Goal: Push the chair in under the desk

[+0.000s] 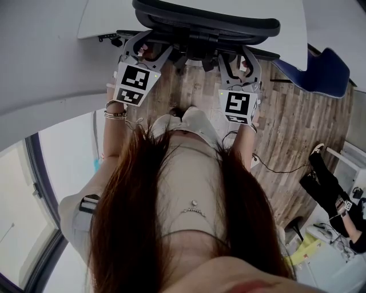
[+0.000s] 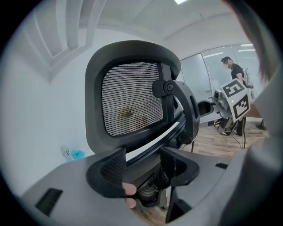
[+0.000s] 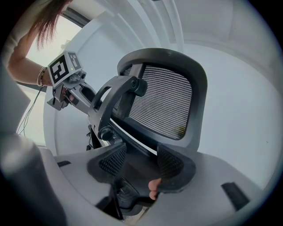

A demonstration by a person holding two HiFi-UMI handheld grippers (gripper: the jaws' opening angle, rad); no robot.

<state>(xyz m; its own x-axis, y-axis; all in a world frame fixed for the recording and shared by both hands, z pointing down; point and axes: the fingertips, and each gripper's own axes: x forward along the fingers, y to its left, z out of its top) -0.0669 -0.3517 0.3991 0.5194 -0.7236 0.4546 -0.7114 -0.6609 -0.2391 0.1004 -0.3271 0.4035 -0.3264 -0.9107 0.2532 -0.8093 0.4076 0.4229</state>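
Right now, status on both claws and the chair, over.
Both open: left claw, right claw, against chair back. Backrest near desk edge. No obstruction seen.

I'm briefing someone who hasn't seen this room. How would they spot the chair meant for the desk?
Find the white desk at the head view's top. In front of it stands the black chair, left gripper and right gripper at its back. Unlike the blue chair to the right, it has a mesh backrest in a dark frame.
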